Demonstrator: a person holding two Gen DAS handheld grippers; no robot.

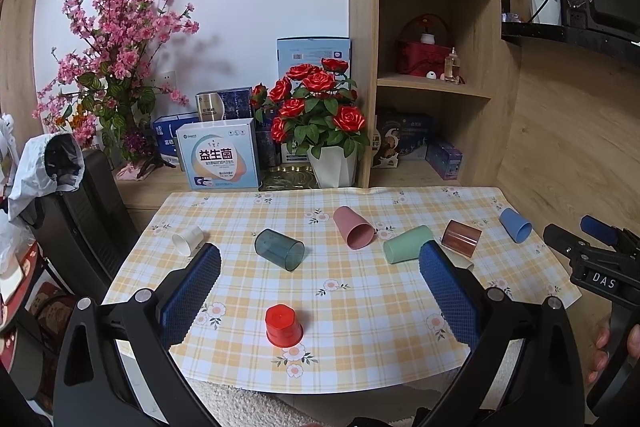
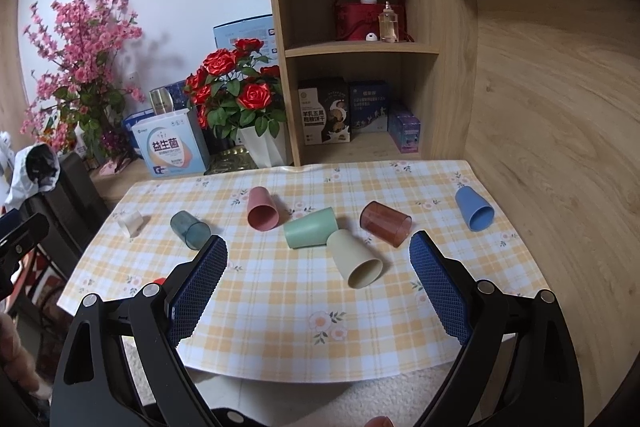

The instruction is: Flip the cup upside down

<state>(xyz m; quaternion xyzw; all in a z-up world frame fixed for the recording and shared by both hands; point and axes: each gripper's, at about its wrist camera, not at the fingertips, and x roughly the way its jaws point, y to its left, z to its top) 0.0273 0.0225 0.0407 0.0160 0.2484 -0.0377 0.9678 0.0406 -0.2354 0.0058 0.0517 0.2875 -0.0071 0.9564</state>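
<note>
Beige cup (image 2: 356, 261) lies on its side mid-frame on the checked surface (image 2: 280, 307), mouth toward the camera, just ahead of the right gripper (image 2: 318, 291), whose jaws stand wide and empty.

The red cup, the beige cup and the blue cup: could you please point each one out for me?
red cup (image 1: 283, 325): left wrist view, on its side wall below the upturned base.
beige cup (image 2: 354, 257): right wrist view, on its side wall.
blue cup (image 2: 472, 203): right wrist view, on its side wall.
</note>
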